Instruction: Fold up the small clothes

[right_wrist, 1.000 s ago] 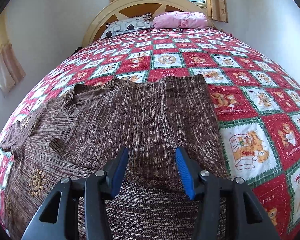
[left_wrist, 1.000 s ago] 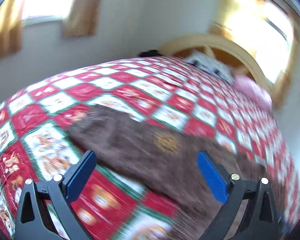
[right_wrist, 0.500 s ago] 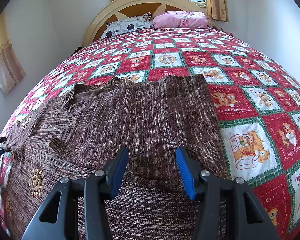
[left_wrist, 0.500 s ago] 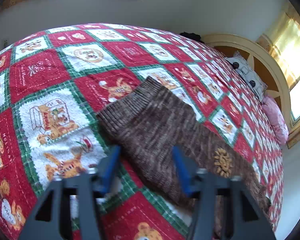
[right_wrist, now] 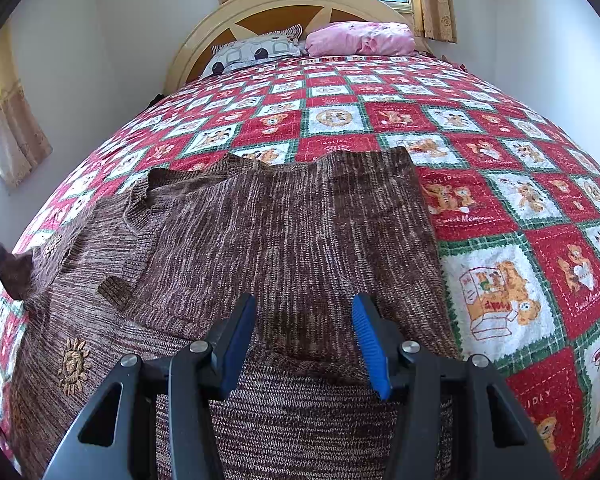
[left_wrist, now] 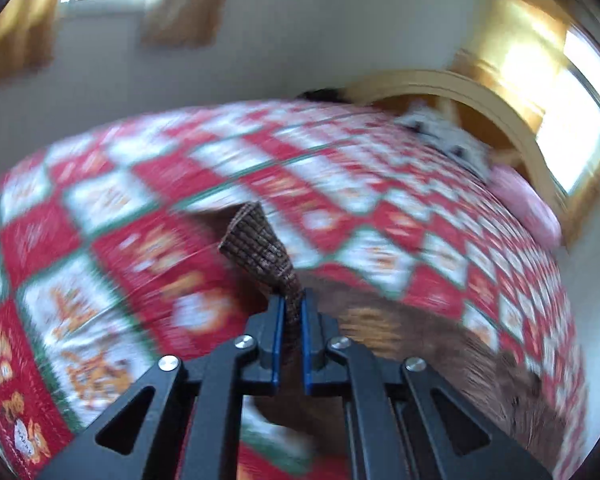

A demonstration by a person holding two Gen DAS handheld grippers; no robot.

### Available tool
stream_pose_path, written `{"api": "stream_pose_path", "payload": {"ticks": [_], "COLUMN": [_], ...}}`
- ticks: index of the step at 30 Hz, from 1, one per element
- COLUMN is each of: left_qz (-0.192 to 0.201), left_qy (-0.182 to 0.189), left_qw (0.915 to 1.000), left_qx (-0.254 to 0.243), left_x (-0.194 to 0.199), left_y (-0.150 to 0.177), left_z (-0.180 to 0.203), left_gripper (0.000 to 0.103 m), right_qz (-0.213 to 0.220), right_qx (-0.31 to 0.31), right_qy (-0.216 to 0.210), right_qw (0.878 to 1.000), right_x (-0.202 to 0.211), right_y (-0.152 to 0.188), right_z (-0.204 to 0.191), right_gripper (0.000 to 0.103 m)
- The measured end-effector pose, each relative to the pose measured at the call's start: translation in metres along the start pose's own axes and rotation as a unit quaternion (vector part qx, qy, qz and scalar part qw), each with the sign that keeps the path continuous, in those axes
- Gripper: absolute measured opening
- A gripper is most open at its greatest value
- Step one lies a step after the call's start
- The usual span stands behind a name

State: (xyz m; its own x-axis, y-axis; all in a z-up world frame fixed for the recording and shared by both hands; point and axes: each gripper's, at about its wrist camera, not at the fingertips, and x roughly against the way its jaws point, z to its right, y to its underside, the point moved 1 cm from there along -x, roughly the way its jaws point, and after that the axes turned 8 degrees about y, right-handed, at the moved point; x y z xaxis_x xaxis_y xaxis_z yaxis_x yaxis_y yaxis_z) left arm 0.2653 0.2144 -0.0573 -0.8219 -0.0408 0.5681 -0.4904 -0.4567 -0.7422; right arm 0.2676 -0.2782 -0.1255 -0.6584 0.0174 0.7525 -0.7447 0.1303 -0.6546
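A brown knitted sweater (right_wrist: 284, 232) with small sun patches lies on the bed, its right side folded over the middle. My left gripper (left_wrist: 291, 308) is shut on the ribbed cuff of the sweater's left sleeve (left_wrist: 260, 248) and holds it lifted above the quilt; the view is blurred. In the right wrist view the lifted sleeve end (right_wrist: 16, 276) shows at the far left edge. My right gripper (right_wrist: 304, 312) is open and empty, just above the sweater's near hem.
The bed has a red, white and green teddy-bear quilt (right_wrist: 500, 208). A patterned pillow (right_wrist: 256, 50) and a pink pillow (right_wrist: 360, 38) lie by the arched headboard (right_wrist: 284, 4). Walls and curtained windows surround the bed.
My left gripper came down over the sleeve cuff, shut on it and lifted it off the quilt. My right gripper has stayed still and open.
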Motion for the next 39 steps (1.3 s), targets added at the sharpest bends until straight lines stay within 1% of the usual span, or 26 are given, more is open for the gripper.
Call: {"api": "stream_pose_path", "payload": {"ticks": [2,3,4,6,7,8,9,11,13,15,17,19,21,22,23,24,27,30,32,33,34,35,36,37,38,39], "left_qz": [0.004,0.003,0.0,-0.009,-0.02,-0.028,-0.043,-0.068,-0.093,-0.121,-0.122,-0.115,-0.11,-0.096,-0.082,-0.069,-0.084,-0.099,-0.123,-0.138,-0.137,-0.128,-0.121,-0.117,-0.122,-0.127], "left_qy": [0.029,0.048,0.069,0.098,0.117,0.125,0.135,0.133,0.128,0.127,0.138,0.156,0.169,0.171,0.167,0.159,0.12,0.081,0.064,0.056,0.058,0.06,0.05,0.028,0.01,0.007], "left_qw": [0.998,0.9949,0.9893,0.9775,0.9675,0.9627,0.9533,0.9441,0.9397,0.9369,0.9398,0.9419,0.9445,0.9503,0.9552,0.9604,0.9686,0.9783,0.9846,0.9867,0.9877,0.9891,0.9904,0.9911,0.9902,0.9896], "left_qx": [-0.056,-0.089,-0.129,-0.187,-0.223,-0.239,-0.267,-0.294,-0.303,-0.303,-0.288,-0.275,-0.259,-0.242,-0.23,-0.218,-0.201,-0.163,-0.106,-0.064,-0.049,-0.042,-0.045,-0.057,-0.066,-0.066], "left_x": [0.004,0.007,0.009,0.011,0.011,0.013,0.011,0.005,-0.004,-0.007,-0.001,0.011,0.022,0.028,0.032,0.035,0.025,0.01,0.001,-0.006,-0.006,-0.005,-0.004,-0.006,-0.011,-0.013], "left_y": [0.008,0.017,0.029,0.052,0.073,0.083,0.103,0.126,0.139,0.143,0.137,0.128,0.124,0.12,0.122,0.118,0.112,0.109,0.105,0.103,0.102,0.101,0.098,0.097,0.096,0.095], "left_z": [0.04,0.065,0.094,0.135,0.161,0.169,0.187,0.201,0.207,0.205,0.197,0.184,0.175,0.164,0.158,0.145,0.121,0.09,0.065,0.05,0.044,0.042,0.042,0.045,0.047,0.046], "left_gripper": [0.008,0.008,0.008,0.008,0.008,0.008,0.008,0.008,0.008,0.015,0.016,0.032,0.088,0.097,0.1,0.1,0.1,0.099,0.099,0.098,0.096,0.096,0.096,0.096,0.096,0.096], "right_qz": [0.0,0.0,0.0,0.0,0.0,0.0,0.0,0.0,0.0,0.0,0.0,0.0,0.0,0.001,0.001,0.001,0.002,0.002,0.003,0.003,0.003,0.003,0.004,0.005,0.005,0.004], "right_qx": [0.0,0.0,-0.001,-0.002,-0.003,-0.003,-0.004,-0.003,-0.003,-0.003,-0.003,-0.003,-0.004,-0.004,-0.004,-0.004,-0.001,0.004,0.004,0.003,0.003,0.004,0.005,0.006,0.007,0.007], "right_qy": [0.0,0.0,-0.001,-0.002,-0.003,-0.004,-0.005,-0.004,-0.005,-0.004,-0.004,-0.005,-0.005,-0.005,-0.005,-0.006,-0.002,0.003,0.003,0.002,0.002,0.003,0.004,0.005,0.007,0.007], "right_qw": [1.0,1.0,1.0,1.0,1.0,1.0,1.0,1.0,1.0,1.0,1.0,1.0,1.0,1.0,1.0,1.0,1.0,1.0,1.0,1.0,1.0,1.0,1.0,1.0,1.0,1.0], "right_x": [0.0,0.0,0.0,-0.001,-0.001,-0.001,-0.001,-0.001,-0.001,-0.001,-0.001,-0.001,-0.001,-0.001,-0.001,-0.001,-0.001,-0.001,0.0,0.0,0.0,0.001,0.001,0.001,0.001,0.001], "right_y": [0.0,0.0,0.0,0.0,0.0,0.0,0.0,0.0,0.001,0.0,0.0,0.0,0.0,0.0,0.0,0.0,0.001,0.001,0.001,0.001,0.001,0.001,0.001,0.001,0.001,0.001], "right_z": [0.0,0.0,0.0,0.001,0.001,0.002,0.002,0.002,0.003,0.002,0.002,0.002,0.003,0.003,0.002,0.002,0.001,-0.001,-0.002,-0.001,-0.002,-0.002,-0.001,-0.001,-0.002,-0.002], "right_gripper": [0.052,0.052,0.052,0.052,0.052,0.052,0.052,0.052,0.052,0.052,0.052,0.052,0.052,0.052,0.052,0.052,0.052,0.052,0.052,0.052,0.052,0.052,0.052,0.052,0.052,0.052]}}
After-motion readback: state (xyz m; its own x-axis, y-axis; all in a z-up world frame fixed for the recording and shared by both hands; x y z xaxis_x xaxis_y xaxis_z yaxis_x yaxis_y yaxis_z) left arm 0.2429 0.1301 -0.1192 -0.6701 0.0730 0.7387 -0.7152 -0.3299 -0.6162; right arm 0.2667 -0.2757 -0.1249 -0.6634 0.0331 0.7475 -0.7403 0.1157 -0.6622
